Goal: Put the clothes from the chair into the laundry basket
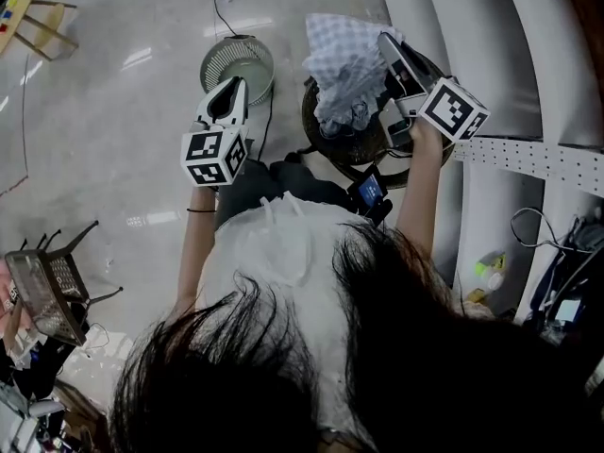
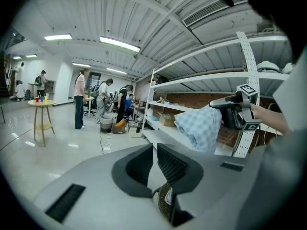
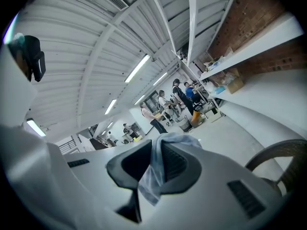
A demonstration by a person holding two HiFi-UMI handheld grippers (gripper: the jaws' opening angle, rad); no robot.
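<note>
A light blue checked garment [image 1: 342,57] hangs bunched over a dark wicker laundry basket [image 1: 326,144] on the floor. My right gripper [image 1: 387,43] is shut on it: in the right gripper view the cloth [image 3: 152,177] is pinched between the pads and droops below the right gripper [image 3: 156,153], with the basket's rim [image 3: 276,152] at the lower right. My left gripper [image 1: 232,87] hovers left of the basket, jaws together and nothing between them. In the left gripper view, the left gripper [image 2: 154,150] looks across at the garment [image 2: 200,128] and the right gripper [image 2: 234,110].
A round white fan [image 1: 238,62] with a cable lies on the floor left of the basket. White shelving [image 1: 491,55] and a perforated upright [image 1: 538,159] run along the right. A metal mesh chair [image 1: 49,289] stands at the lower left. Several people [image 2: 79,99] stand far off.
</note>
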